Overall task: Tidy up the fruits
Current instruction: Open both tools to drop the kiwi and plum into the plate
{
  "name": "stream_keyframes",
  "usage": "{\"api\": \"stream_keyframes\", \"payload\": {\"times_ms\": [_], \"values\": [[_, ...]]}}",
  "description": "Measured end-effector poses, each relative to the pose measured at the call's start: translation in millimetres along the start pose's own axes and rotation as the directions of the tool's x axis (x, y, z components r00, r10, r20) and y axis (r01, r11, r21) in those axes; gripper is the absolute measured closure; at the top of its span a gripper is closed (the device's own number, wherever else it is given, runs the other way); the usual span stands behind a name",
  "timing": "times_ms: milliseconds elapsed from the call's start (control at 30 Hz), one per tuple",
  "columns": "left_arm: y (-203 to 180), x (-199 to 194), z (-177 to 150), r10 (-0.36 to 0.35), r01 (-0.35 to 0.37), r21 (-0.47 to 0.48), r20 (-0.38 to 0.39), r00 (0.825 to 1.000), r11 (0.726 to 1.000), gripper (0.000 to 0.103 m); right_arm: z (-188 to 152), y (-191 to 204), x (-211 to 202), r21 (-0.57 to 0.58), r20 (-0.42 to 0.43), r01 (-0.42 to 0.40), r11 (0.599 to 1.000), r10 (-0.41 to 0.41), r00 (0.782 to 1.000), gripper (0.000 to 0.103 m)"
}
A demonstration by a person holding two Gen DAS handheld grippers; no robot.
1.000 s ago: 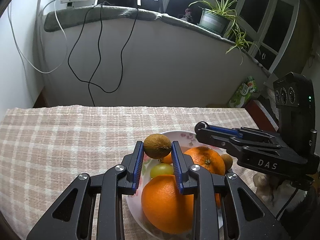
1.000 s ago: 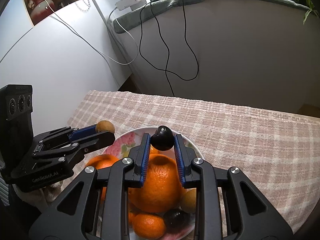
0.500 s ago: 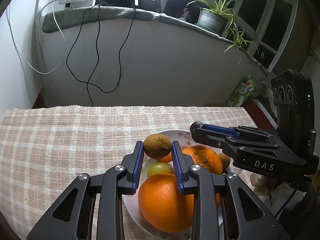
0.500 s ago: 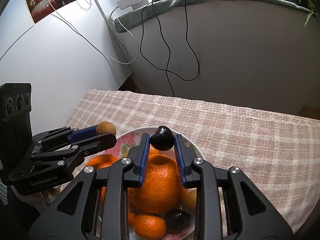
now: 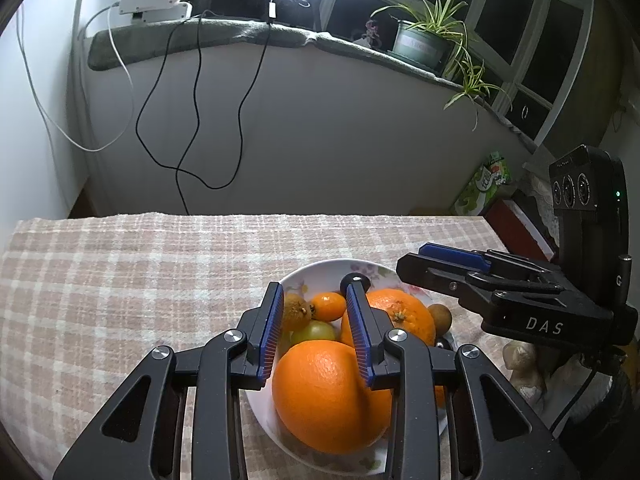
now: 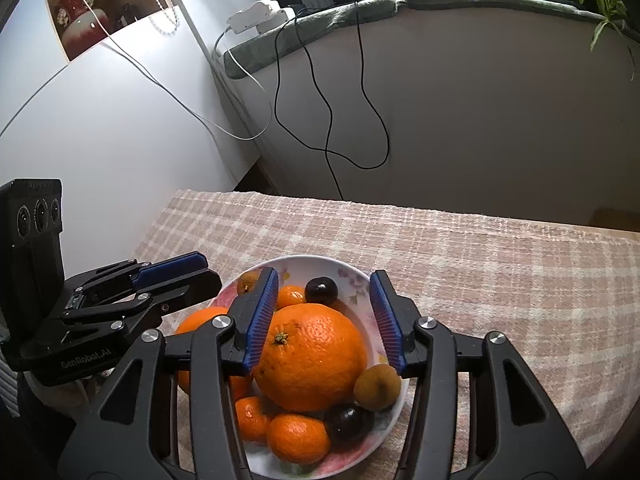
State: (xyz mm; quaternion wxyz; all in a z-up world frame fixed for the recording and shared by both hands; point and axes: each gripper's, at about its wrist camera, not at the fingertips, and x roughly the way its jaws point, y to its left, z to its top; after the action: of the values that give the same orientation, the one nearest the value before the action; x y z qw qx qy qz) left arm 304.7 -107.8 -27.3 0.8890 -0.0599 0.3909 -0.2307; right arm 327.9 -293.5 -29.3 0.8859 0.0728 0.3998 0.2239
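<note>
Blue-padded, both claws have just been opening over the bowl (image 6: 362, 280): left claw (image 5: 316, 300) and right claw (image 6: 324, 284) are released, nothing gripped. The claws should be lifted straight up, so that no fruit is nudged.

"das" is printed on the right tongs (image 5: 416, 258); "genrobot.ai" on the left tongs (image 6: 200, 266).

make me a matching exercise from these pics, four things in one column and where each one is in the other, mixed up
Things:
1 bowl
2 big orange
3 potted plant
4 black cable

Places:
a hanging down the wall
b on the checked cloth
c on the window ledge
d in the bowl

Pairs: 1-b, 2-d, 3-c, 4-a
</note>
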Motion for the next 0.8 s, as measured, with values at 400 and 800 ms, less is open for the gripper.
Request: {"api": "stream_keyframes", "payload": {"times_ms": [400, 800], "values": [[-11.7, -17.0, -2.7, 0.025, -0.026, 0.032, 0.034, 0.999, 0.999, 0.054, -5.1, 3.8, -17.9, -0.004, 0.036, 0.033, 0.999, -0.033, 0.999, 0.035], [-23.1, -46.1, -13.4, 0.062, -0.067, 0.051, 0.094, 0.994, 0.996, 0.031, -12.6, 12.4, -44.3, -0.034, 0.090, 0.097, 0.995, -0.094, 0.991, 0.013]]}}
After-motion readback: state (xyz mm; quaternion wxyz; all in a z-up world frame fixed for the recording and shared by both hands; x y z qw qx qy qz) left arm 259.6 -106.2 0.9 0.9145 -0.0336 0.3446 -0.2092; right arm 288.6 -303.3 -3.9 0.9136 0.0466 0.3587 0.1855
